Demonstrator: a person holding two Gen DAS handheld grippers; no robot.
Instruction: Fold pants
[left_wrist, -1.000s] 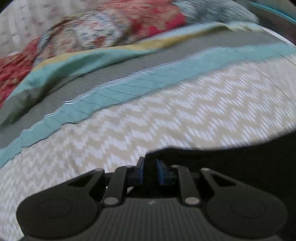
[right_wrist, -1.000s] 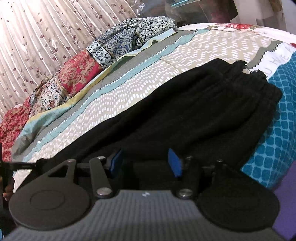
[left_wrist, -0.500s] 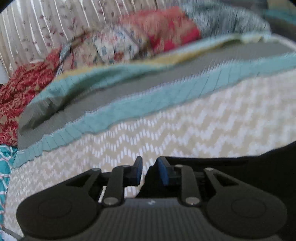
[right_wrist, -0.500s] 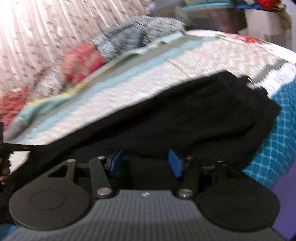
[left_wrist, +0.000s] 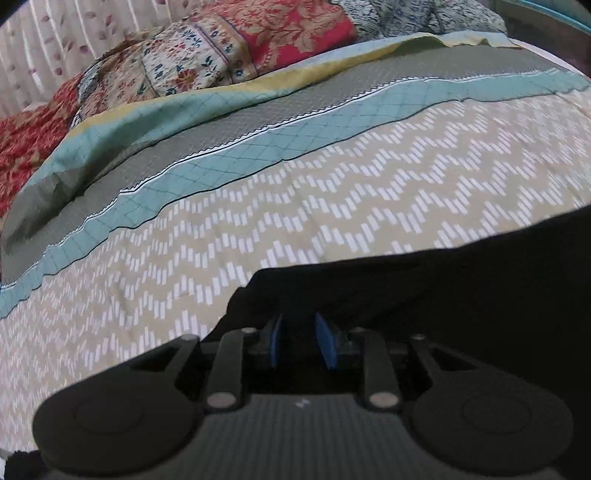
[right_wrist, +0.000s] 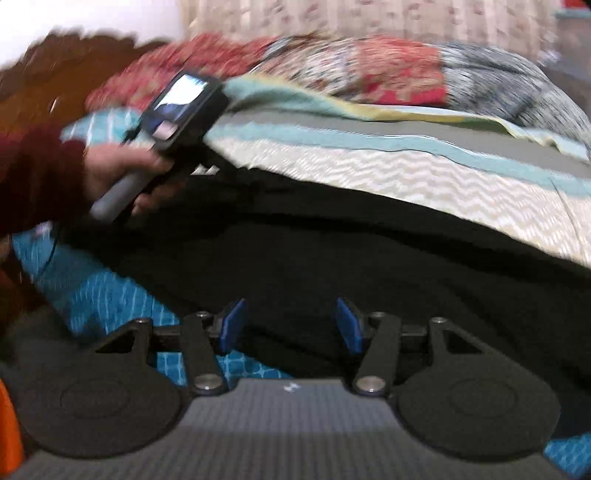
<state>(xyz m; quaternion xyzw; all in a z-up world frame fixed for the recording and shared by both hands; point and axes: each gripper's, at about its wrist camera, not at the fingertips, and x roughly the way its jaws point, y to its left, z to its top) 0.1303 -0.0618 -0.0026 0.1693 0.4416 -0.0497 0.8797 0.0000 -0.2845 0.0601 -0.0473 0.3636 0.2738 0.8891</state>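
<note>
1. Left wrist view: the left gripper (left_wrist: 298, 341) hangs low over the near corner of the black pants (left_wrist: 443, 295). Its blue pads stand a narrow gap apart, having just eased open from a pinch. Dark cloth lies between them, but whether the pads press on it cannot be told.
2. Probable reason for this position: the corner has been set down on the bedspread (left_wrist: 332, 192), so the release occurs directly over the spot where the cloth is to lie.
3. Right wrist view: the right gripper (right_wrist: 290, 325) is about half open and holds nothing. The pants (right_wrist: 332, 258) lie beyond and beneath its pads, with no cloth pinched. The frame is motion-blurred. The open jaws suggest readiness for the next grasp.
4. Also in the right wrist view: a hand (right_wrist: 122, 173) in a dark red sleeve (right_wrist: 40, 177) carries the left tool at the far left end of the garment.
5. Location: the pants lie flat on the bedspread, between the zigzag panel and the teal-patterned section.
6. Orientation: the long axis runs left to right across the right wrist view, roughly parallel to the bedspread stripes. Which end is the waistband cannot be told from this frame.
</note>
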